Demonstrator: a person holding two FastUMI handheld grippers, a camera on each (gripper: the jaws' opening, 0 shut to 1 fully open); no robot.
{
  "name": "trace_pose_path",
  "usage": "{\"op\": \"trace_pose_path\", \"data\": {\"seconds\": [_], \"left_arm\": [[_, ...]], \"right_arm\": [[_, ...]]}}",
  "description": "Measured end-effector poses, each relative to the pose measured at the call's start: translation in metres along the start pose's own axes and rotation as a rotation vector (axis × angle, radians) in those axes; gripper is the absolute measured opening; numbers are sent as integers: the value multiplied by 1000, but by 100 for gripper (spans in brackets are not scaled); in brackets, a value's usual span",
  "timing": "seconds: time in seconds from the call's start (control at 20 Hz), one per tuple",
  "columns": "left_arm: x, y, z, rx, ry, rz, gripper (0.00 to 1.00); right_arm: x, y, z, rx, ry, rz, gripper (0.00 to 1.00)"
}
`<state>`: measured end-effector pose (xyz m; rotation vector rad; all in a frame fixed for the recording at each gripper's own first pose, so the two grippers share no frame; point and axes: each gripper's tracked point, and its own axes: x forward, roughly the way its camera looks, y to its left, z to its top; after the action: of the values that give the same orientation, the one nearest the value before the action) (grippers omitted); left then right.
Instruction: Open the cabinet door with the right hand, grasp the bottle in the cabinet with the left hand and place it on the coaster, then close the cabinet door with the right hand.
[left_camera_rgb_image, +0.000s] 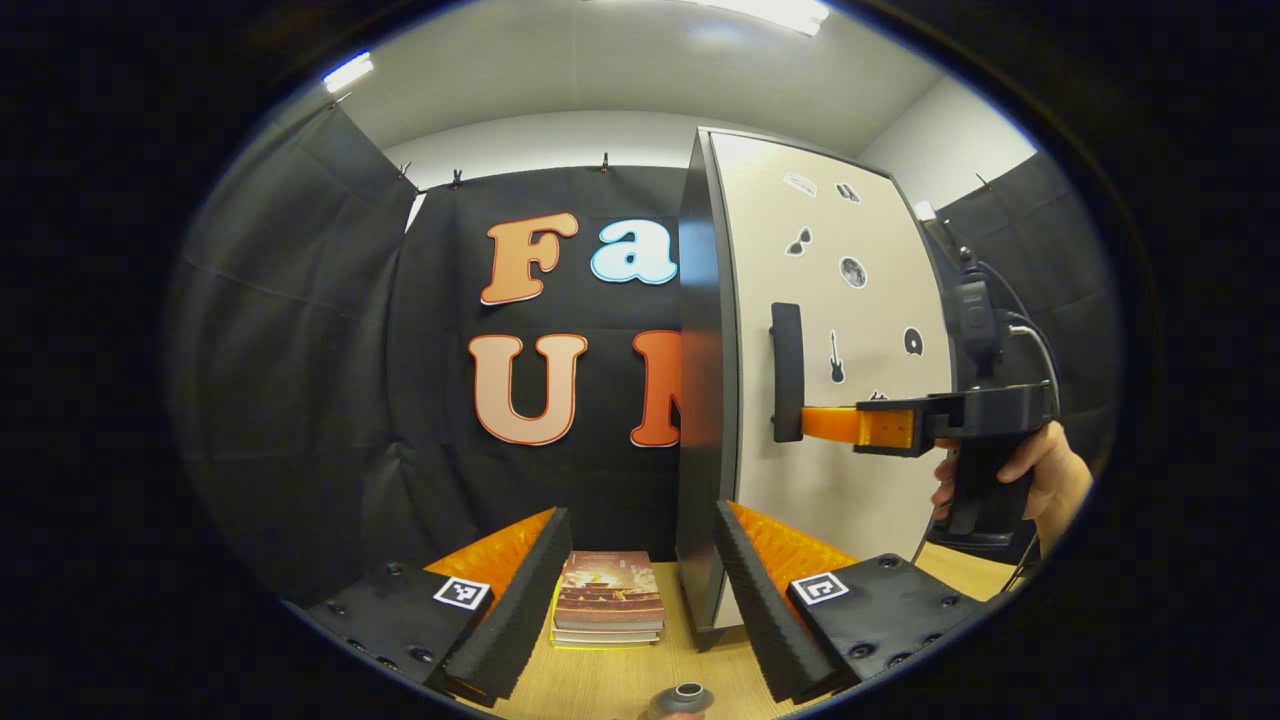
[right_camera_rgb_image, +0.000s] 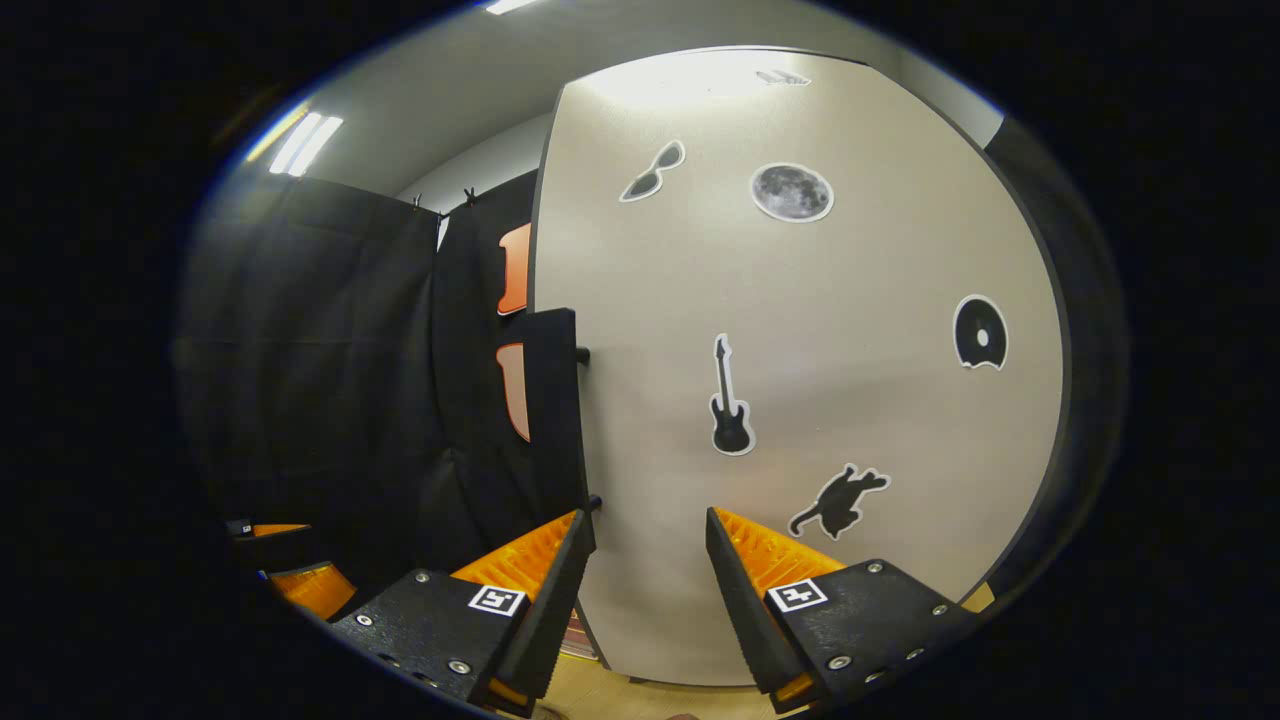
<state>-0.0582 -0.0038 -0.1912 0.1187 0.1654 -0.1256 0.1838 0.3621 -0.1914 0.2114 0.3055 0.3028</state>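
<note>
The cabinet door (left_camera_rgb_image: 800, 500) is pale with black stickers and looks flat against the dark cabinet body (left_camera_rgb_image: 700, 400). Its black vertical handle (left_camera_rgb_image: 787, 370) stands near the door's left edge. My right gripper (left_camera_rgb_image: 810, 425), held by a hand (left_camera_rgb_image: 1050, 480), reaches in from the right with its tip at the handle's lower end. In the right gripper view, that gripper (right_camera_rgb_image: 648, 525) is open and faces the door (right_camera_rgb_image: 850, 400). The handle (right_camera_rgb_image: 553, 400) lies just beyond its left finger, not between the fingers. My left gripper (left_camera_rgb_image: 640, 600) is open and holds nothing. A small dark bottle's mouth (left_camera_rgb_image: 680, 700) shows below it on the table.
A stack of books (left_camera_rgb_image: 610, 595) lies on the wooden table (left_camera_rgb_image: 600, 680) left of the cabinet, just ahead of my left fingers. Black cloth walls close in the back and left. My left gripper (right_camera_rgb_image: 280, 560) shows low at the left in the right gripper view.
</note>
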Motion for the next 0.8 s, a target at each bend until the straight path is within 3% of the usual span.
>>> {"op": "trace_pose_path", "data": {"seconds": [0.3,0.8], "left_arm": [[9,-23,12,8,-7,-15,94],[-1,-80,79,69,-91,-20,93]], "right_arm": [[-71,-19,40,-71,-80,-7,73],[-197,-82,136,-194,-250,-189,78]]}}
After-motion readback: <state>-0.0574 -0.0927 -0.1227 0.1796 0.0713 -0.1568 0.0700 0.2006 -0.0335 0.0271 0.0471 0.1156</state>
